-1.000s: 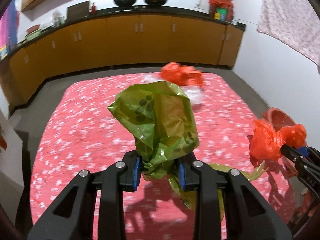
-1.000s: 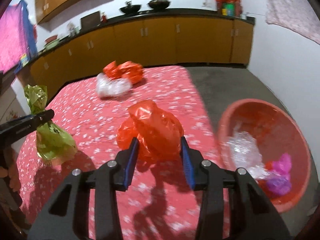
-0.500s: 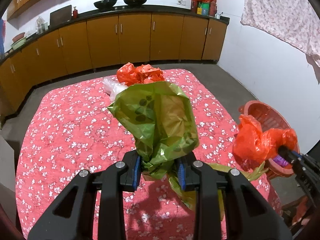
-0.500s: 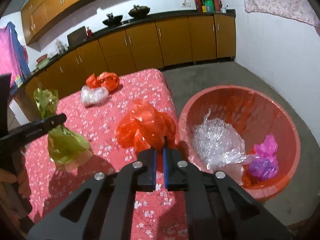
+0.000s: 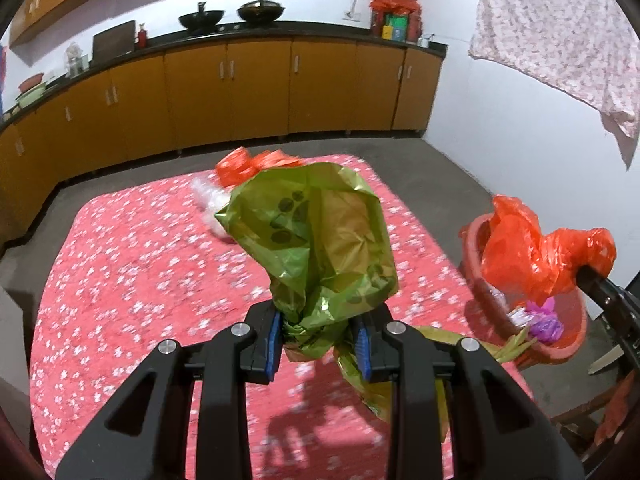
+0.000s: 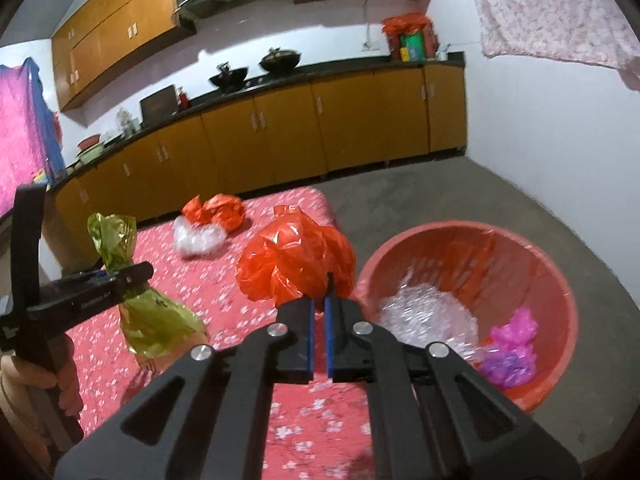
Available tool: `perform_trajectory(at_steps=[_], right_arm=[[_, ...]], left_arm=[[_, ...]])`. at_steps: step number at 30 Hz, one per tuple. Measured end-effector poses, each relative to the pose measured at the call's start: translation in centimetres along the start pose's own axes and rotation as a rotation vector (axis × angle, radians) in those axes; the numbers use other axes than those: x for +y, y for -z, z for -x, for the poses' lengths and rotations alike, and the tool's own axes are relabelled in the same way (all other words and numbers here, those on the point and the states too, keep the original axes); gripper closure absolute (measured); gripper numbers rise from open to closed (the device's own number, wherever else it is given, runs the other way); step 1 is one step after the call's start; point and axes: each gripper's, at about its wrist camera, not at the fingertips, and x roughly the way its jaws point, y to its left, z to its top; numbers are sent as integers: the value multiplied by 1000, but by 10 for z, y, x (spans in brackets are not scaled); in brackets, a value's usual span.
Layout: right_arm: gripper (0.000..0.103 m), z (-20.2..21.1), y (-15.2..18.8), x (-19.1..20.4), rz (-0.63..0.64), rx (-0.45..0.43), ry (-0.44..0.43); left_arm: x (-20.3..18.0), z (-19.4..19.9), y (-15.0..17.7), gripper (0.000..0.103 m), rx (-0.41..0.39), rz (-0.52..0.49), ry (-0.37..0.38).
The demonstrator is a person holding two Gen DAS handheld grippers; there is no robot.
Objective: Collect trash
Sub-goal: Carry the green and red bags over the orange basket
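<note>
My left gripper (image 5: pixel 318 338) is shut on the pinched neck of a crumpled green plastic bag (image 5: pixel 316 248), held above the red flowered table (image 5: pixel 132 272). In the right wrist view that green bag (image 6: pixel 154 322) hangs from the left gripper (image 6: pixel 120 276) at the left. My right gripper (image 6: pixel 319 312) is shut on a thin fold of an orange plastic bag (image 6: pixel 296 260), lifted at the table's right edge beside the red basin (image 6: pixel 532 280). The left wrist view shows this orange bag (image 5: pixel 528 252) over the basin (image 5: pixel 568 320).
Another orange bag (image 6: pixel 218 210) and a clear plastic bag (image 6: pixel 198 238) lie at the table's far side. The basin holds clear plastic (image 6: pixel 424 312) and a pink-purple bag (image 6: pixel 510 348). Orange cabinets (image 6: pixel 320 132) line the back wall. A cloth (image 5: pixel 560 36) hangs at the right.
The right gripper closed on the orange bag, lifted it off the table and carried it right toward the basin. The left gripper moved right too, still holding the green bag.
</note>
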Motion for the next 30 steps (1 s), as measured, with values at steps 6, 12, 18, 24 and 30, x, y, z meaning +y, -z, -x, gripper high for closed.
perform_trajectory(at_steps=[6, 12, 18, 24, 30], right_arm=[[98, 25, -4, -37, -30, -52, 121], [98, 34, 1, -84, -101, -53, 202], [98, 34, 4, -112, -134, -57, 248], [98, 30, 5, -134, -162, -60, 275], [98, 25, 10, -147, -189, -57, 285]], left_arm=[[-48, -6, -14, 74, -16, -34, 82], [-107, -16, -23, 74, -31, -96, 174], [-157, -28, -24, 74, -34, -176, 244], [-188, -40, -24, 74, -19, -228, 279], [-204, -55, -21, 74, 5, -257, 303]])
